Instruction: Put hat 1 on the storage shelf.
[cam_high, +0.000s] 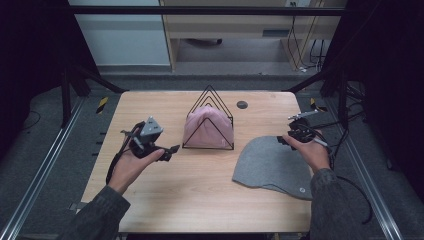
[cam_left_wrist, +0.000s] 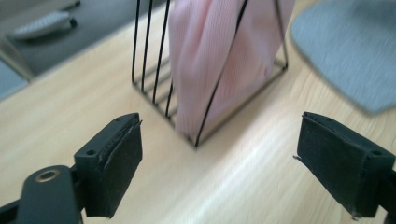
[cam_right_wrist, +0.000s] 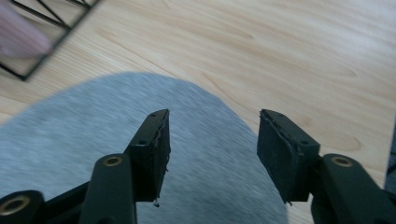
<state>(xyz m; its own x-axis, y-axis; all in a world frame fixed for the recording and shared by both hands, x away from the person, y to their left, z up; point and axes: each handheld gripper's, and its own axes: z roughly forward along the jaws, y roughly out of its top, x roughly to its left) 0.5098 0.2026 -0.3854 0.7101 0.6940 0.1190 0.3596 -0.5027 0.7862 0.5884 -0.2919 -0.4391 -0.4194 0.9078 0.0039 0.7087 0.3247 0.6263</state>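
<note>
1. Centrally, a black wire rack (cam_high: 209, 120) stands on the wooden table (cam_high: 200, 200) with a pink knit hat (cam_high: 207, 131) tucked inside it. The left gripper (cam_high: 167, 150) is held just left of the rack, above the wood; in the left gripper view its jaws stand wide apart with nothing between them, aimed at the rack's near corner (cam_left_wrist: 196, 140) and the pink hat (cam_left_wrist: 210, 56).
2. A grey hat (cam_high: 275, 167) lies flat to the right of the rack — apart from it. The right gripper (cam_high: 295, 137) sits at the hat's far right edge; in the right gripper view its jaws are apart and empty, over the grey fabric (cam_right_wrist: 70, 140).
3. Surface: light wood grain, with a small dark round spot (cam_high: 242, 104) near the far edge. Beyond it, grey floor, pale furniture and cables.
4. Bare wood lies along the near edge and the left side — the right side is largely taken by the grey hat.
</note>
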